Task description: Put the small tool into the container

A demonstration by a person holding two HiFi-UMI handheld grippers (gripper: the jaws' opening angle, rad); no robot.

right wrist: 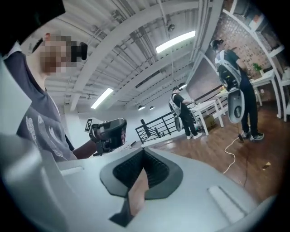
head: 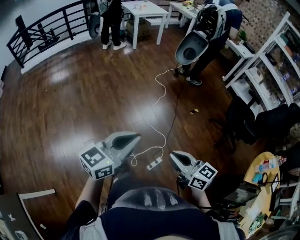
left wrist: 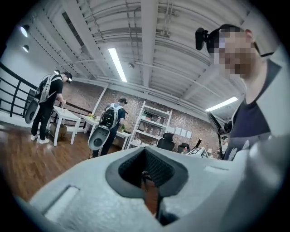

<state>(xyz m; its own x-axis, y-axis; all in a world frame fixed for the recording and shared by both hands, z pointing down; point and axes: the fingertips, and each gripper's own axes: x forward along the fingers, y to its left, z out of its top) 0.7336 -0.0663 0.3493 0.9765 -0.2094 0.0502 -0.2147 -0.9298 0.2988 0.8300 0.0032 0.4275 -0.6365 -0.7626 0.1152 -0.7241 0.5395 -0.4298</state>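
Note:
In the head view both grippers are held in front of the person's body, above a dark wooden floor (head: 93, 93). The left gripper (head: 135, 138) points forward and to the right, its grey jaws pressed together with nothing between them. The right gripper (head: 172, 156) points forward and to the left and is shut and empty too. In the left gripper view, the left gripper (left wrist: 146, 168) shows only a thin slit between its jaws. The right gripper (right wrist: 144, 170) looks the same in the right gripper view. I can make out no small tool or container.
A white cable and power strip (head: 154, 163) lie on the floor just ahead of the grippers. Two people stand at white tables (head: 145, 11) at the far side. Shelves (head: 272, 61) and dark chairs (head: 243, 122) line the right. A round yellow table (head: 262, 192) with clutter sits at lower right.

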